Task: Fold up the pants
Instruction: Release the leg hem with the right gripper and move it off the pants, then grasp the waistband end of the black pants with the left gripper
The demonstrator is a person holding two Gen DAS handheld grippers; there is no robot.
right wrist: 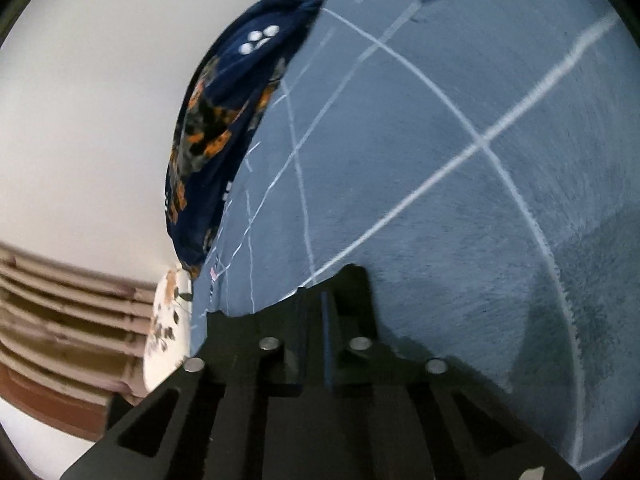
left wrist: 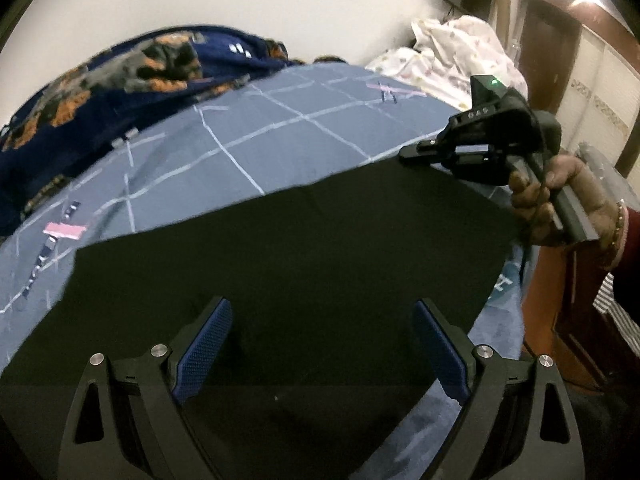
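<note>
Left wrist view: the black pants (left wrist: pixel 280 248) lie flat on the bed (left wrist: pixel 280 120), over its blue checked sheet. Left tongs (left wrist: pixel 322 344) hang wide apart above the near part of the cloth, nothing between them. Right tongs (left wrist: pixel 412 154) are at the pants' far right corner, a hand (left wrist: pixel 560 200) on the handle. Right wrist view: those tongs (right wrist: pixel 326 300) are clamped together, dark cloth at the tips, can't tell if it's pinched.

The broad blue bedsheet with pale grid lines (left wrist: pixel 280 120) lies bare beyond the flat black pants (left wrist: pixel 280 264), leaving open room there. A heaped navy blanket with orange patches (left wrist: pixel 120 68) blocks the wall side, and a crumpled white floral cloth (left wrist: pixel 452 52) crowds the far corner.
</note>
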